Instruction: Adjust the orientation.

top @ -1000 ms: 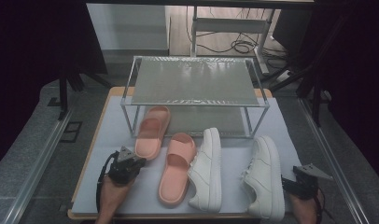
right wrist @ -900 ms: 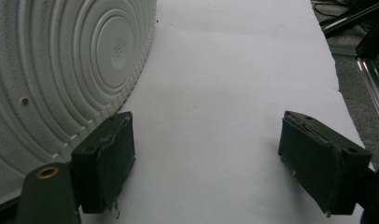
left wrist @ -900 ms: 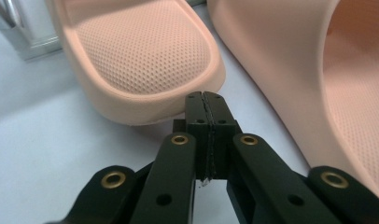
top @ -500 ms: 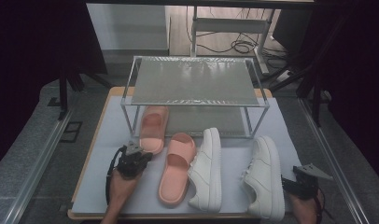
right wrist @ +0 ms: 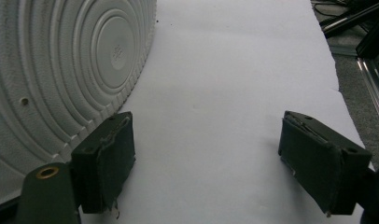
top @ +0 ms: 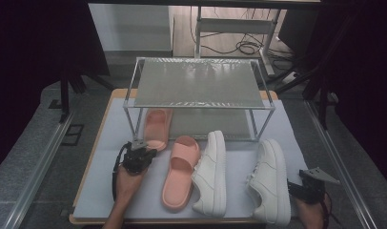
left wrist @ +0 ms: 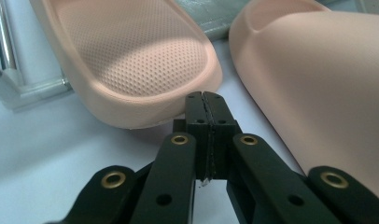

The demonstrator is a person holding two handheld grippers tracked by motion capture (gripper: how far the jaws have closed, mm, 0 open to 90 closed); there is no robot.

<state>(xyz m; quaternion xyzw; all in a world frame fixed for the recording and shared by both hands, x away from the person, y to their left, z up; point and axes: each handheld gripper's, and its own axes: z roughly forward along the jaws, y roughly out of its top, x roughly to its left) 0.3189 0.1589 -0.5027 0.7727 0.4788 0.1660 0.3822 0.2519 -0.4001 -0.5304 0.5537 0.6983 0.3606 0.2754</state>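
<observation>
We're nosing the left gripper (left wrist: 206,100), jaws closed and empty, at the back slipper's (top: 157,128) heel. Right gripper (right wrist: 204,163) is idling open beside the right sneaker (top: 270,179). Rack (top: 196,86) is holding nothing; all four shoes left.

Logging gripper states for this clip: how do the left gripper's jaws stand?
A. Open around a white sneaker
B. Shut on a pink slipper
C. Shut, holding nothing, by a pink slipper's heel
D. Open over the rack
C: the left gripper has its jaws pressed together, empty, just short of the slipper heel.
</observation>
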